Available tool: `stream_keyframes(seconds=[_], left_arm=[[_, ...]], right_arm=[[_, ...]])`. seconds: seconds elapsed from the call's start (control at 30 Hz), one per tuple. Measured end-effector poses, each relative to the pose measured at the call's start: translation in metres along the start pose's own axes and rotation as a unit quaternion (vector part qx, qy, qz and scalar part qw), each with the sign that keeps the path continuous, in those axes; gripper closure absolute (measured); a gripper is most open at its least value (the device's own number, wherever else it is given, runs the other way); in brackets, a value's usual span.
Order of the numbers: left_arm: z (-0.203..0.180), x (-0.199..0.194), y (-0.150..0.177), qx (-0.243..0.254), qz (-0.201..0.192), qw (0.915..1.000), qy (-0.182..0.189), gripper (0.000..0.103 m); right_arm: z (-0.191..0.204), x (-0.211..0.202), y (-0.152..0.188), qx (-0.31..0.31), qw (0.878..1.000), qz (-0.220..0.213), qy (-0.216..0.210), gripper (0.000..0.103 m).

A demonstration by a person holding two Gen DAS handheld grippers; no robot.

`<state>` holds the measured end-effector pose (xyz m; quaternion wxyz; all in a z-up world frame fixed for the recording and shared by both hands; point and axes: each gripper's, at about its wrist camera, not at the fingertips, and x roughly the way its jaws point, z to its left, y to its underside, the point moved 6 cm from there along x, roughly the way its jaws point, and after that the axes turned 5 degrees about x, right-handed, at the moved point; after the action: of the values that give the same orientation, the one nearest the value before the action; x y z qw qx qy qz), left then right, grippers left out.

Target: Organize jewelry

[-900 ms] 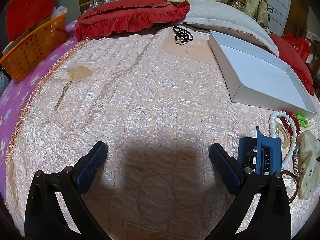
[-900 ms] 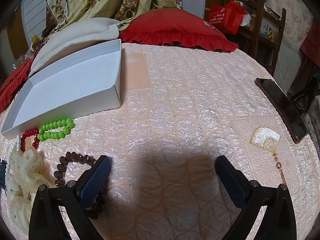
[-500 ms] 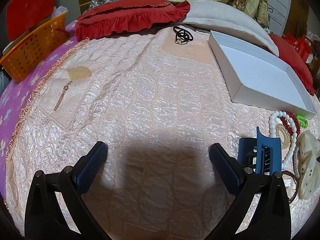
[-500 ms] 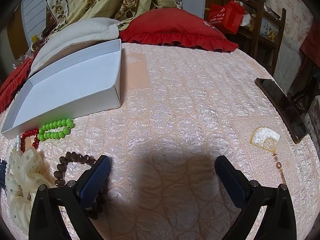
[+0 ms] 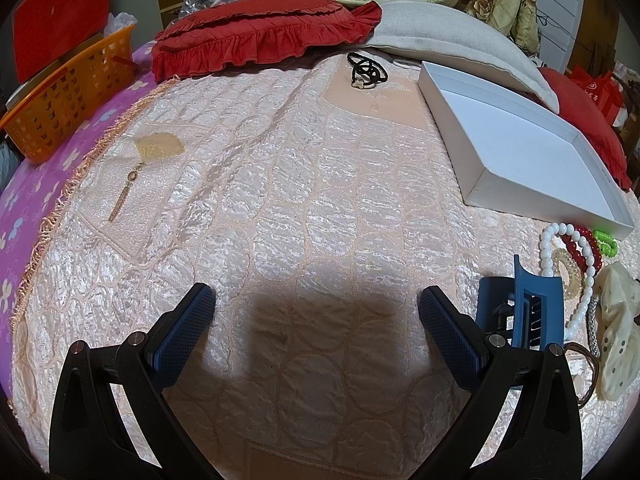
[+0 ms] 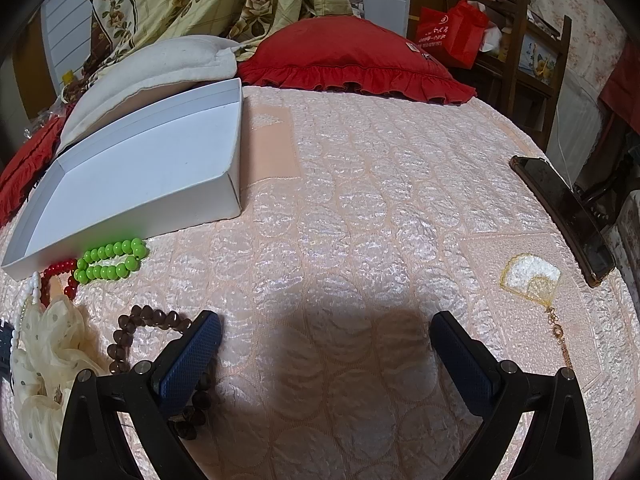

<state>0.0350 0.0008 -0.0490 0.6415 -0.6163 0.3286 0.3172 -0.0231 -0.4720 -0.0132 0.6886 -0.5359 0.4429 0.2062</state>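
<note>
No movement since the earlier frames. Left gripper [image 5: 316, 308] and right gripper [image 6: 326, 336] both fully spread, empty. Jewelry pile [image 5: 576, 264] lies between them, beside white box [image 6: 132, 176].

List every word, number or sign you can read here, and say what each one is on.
Nothing can be read for certain.
red bag: white print and a round emblem, too blurred to read.
white box: a tiny blue mark on its rim, too small.
red pillow: a small label, unreadable.
</note>
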Motion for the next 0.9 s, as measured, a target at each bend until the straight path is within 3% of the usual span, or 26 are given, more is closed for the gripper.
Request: stream_keyframes(seconds=[0.9], left_arm=[[0.002, -0.0017, -0.0002, -0.005, -0.002, 0.9999, -0.01, 0.002]], right_arm=[[-0.0042, 0.0017, -0.0012, 0.0, 1.0, 0.0, 0.0, 0.0]])
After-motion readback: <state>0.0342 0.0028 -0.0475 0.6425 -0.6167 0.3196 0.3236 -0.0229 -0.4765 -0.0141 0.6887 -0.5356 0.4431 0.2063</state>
